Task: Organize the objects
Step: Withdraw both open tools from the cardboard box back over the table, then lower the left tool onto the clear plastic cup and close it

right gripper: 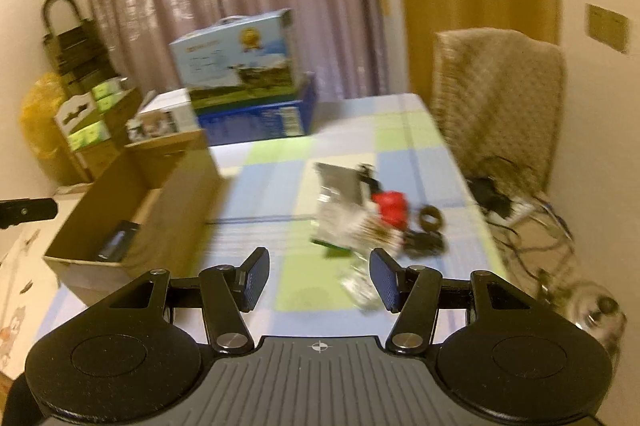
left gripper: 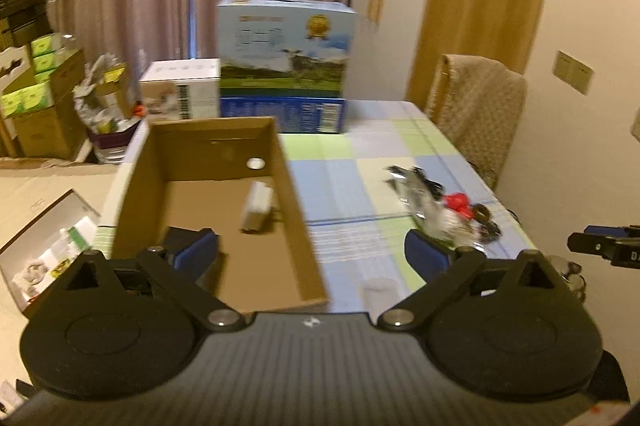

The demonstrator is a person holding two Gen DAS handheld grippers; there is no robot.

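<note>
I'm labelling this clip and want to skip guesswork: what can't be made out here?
- Pile of small items, both views: motion blur; only a red piece and dark rings stand out.
- White object in the cardboard box, left wrist view: blurred, identity unclear.
- Dark item, right wrist view: partly hidden by the box wall.
- Glass object: blurred, near the edge.

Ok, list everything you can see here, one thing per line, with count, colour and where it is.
cardboard box: one, brown, table's left side
white block: one, inside the box
dark item: one, black, inside the box
loose pile: silver packets, a red piece, black bits, table's right side
milk carton: one, blue, far end
white carton: one, left of it
chair: one, beige cover, right
left gripper: open, empty
right gripper: open, empty
</note>
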